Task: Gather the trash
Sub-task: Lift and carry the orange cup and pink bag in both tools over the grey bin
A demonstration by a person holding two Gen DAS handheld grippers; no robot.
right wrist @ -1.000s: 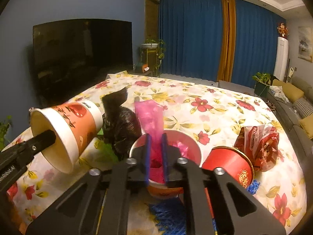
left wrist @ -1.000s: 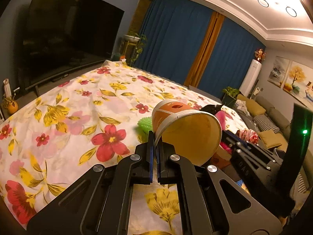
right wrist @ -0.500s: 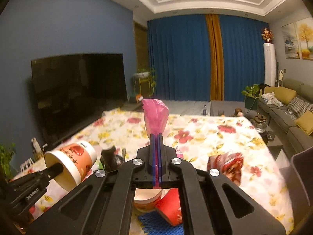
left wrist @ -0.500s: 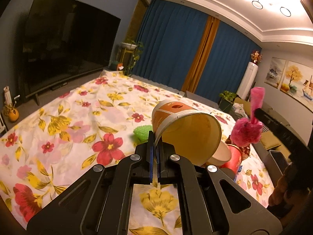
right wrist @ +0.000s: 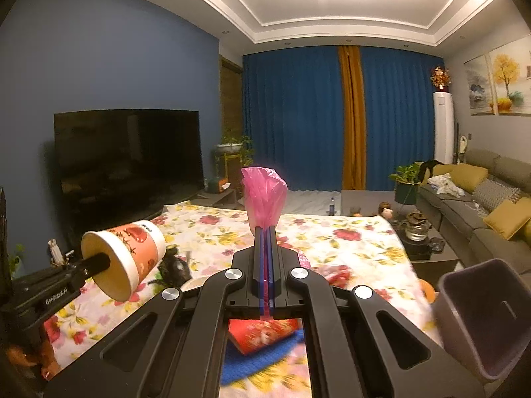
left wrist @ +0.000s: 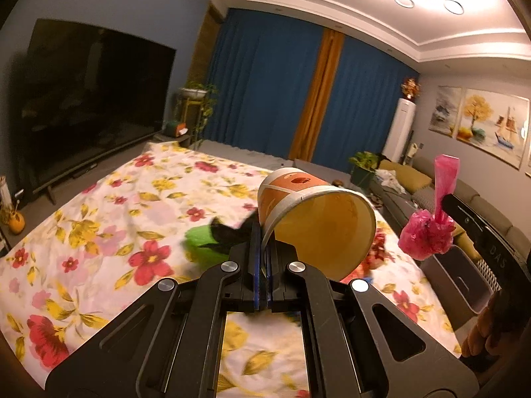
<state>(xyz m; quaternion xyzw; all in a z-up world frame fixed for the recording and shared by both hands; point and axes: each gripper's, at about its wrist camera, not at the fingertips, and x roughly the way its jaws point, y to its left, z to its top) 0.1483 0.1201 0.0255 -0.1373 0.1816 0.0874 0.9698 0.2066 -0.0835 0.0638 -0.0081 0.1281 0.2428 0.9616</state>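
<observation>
Above a worktop draped in a floral cloth (left wrist: 109,219), two hand-held tools carry trash in the air. A grey bin (right wrist: 481,318) stands off the cloth's right edge. The left gripper (left wrist: 262,265) has its jaws pinched on the rim of an orange paper cup (left wrist: 315,219), tipped on its side, mouth toward the camera. The right gripper (right wrist: 264,265) has its jaws clamped on the neck of a pink plastic bag (right wrist: 264,195), whose knotted bundle (left wrist: 426,237) hangs below them, short of the bin.
</observation>
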